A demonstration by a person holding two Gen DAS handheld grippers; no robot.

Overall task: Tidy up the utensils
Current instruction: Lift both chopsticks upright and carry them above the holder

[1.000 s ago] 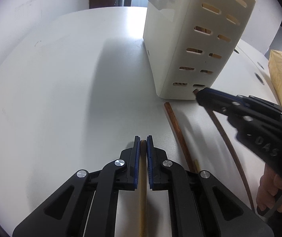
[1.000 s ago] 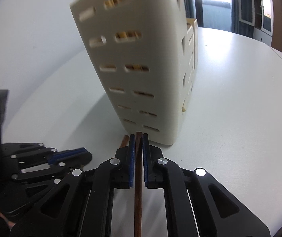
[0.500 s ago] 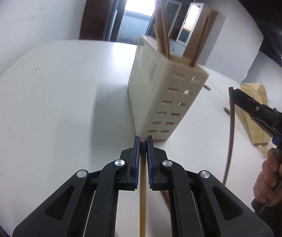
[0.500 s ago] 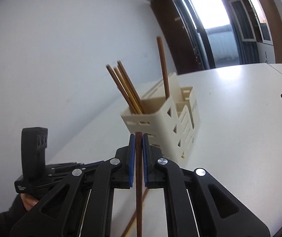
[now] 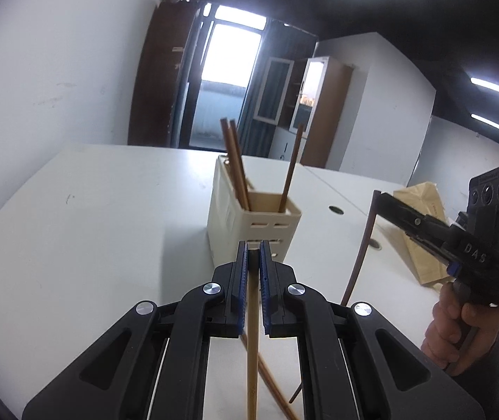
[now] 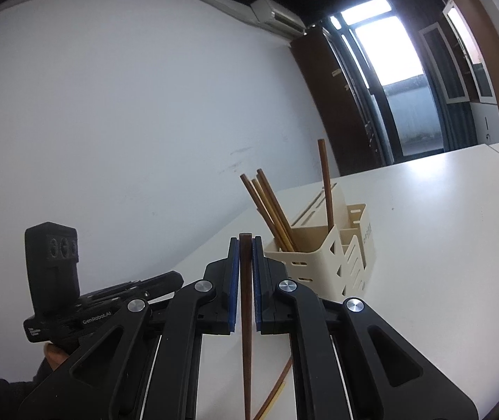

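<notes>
Light chopstick (image 5: 252, 350) clamped in left gripper (image 5: 253, 262), lower end cut off, dark chopstick (image 6: 246, 315) pinched by right gripper (image 6: 246, 255), cream holder (image 5: 249, 225) on white table (image 5: 92, 245), base partly hidden.

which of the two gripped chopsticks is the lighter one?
The one in the left gripper: a pale tan chopstick. The right gripper holds a dark reddish-brown chopstick, plainly darker.

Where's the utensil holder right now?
In the left wrist view, the utensil holder stands upright on the white table, just beyond the left tongs.
</notes>
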